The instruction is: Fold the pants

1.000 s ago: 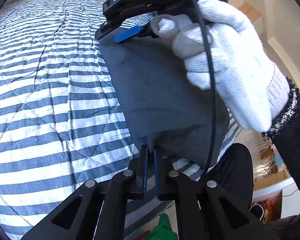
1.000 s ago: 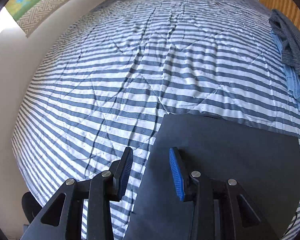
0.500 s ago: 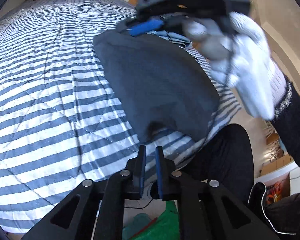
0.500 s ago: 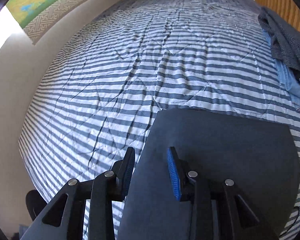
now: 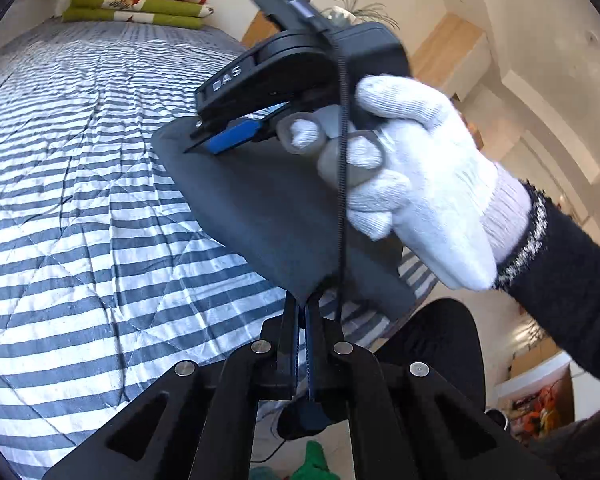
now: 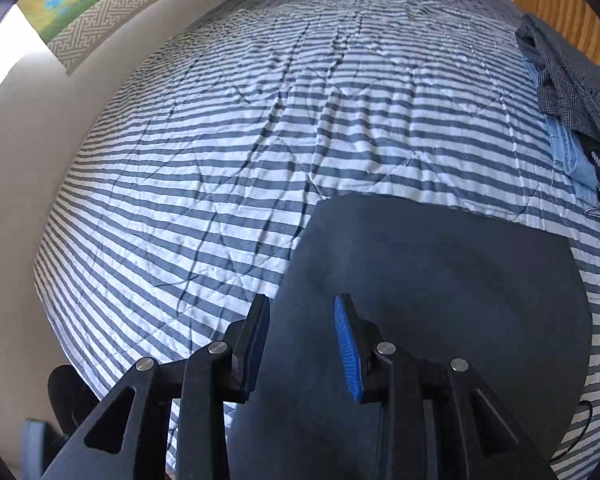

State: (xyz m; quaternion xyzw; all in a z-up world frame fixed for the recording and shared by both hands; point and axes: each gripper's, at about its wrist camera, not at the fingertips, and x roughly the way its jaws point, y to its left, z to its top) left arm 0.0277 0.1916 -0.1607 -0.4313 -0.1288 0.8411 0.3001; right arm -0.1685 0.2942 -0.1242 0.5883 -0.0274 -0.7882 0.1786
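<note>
The dark grey folded pants (image 5: pixel 268 208) lie on the striped bedspread (image 5: pixel 80 200). Their near edge is pulled up to my left gripper (image 5: pixel 302 312), which is shut on that edge. A white-gloved hand (image 5: pixel 420 168) holds my right gripper (image 5: pixel 204 144) over the pants' far corner. In the right wrist view the right gripper (image 6: pixel 302 320) points down at the left edge of the pants (image 6: pixel 440 280). Its fingers stand apart, with flat cloth showing in the gap. I cannot tell whether the tips touch the cloth.
The bedspread (image 6: pixel 260 140) stretches far beyond the pants. A pile of other clothes (image 6: pixel 564 92) sits at its right side by a wooden panel (image 6: pixel 560 4). Folded blankets (image 5: pixel 140 4) lie at the head. A wall (image 6: pixel 12 160) runs along the left, and a black chair (image 5: pixel 432 344) stands by the near edge.
Half a second ago my left gripper stood slightly open, just short of the pants' edge. Now it is shut on that edge and has risen. The right gripper has hardly moved.
</note>
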